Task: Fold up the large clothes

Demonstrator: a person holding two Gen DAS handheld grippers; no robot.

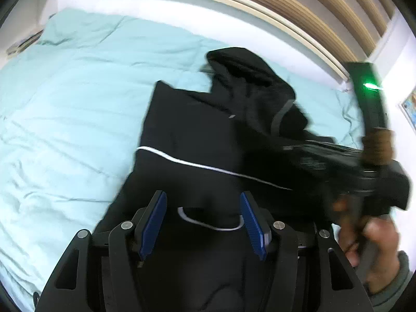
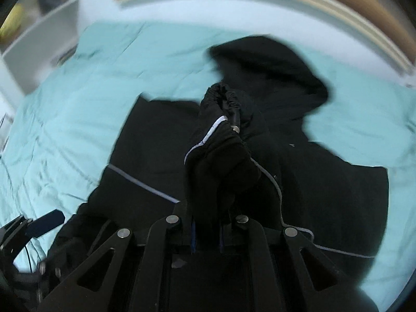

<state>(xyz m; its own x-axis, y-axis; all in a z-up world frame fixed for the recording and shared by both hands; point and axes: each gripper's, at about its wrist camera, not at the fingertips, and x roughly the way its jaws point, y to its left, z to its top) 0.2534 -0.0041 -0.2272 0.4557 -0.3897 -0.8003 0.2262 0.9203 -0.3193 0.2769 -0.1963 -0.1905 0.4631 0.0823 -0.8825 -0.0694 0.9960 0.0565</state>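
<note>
A black hooded jacket with thin white piping lies on a light blue bed cover, hood toward the headboard. My left gripper is open just above the jacket's lower part, its blue pads apart with nothing between them. My right gripper is shut on a bunched black sleeve with a white stripe and holds it up over the jacket body. In the left wrist view the right gripper shows blurred at the right, held by a hand.
A wooden slatted headboard and white pillow strip run along the far side of the bed. A white shelf unit stands at the left. The left gripper shows at lower left in the right wrist view.
</note>
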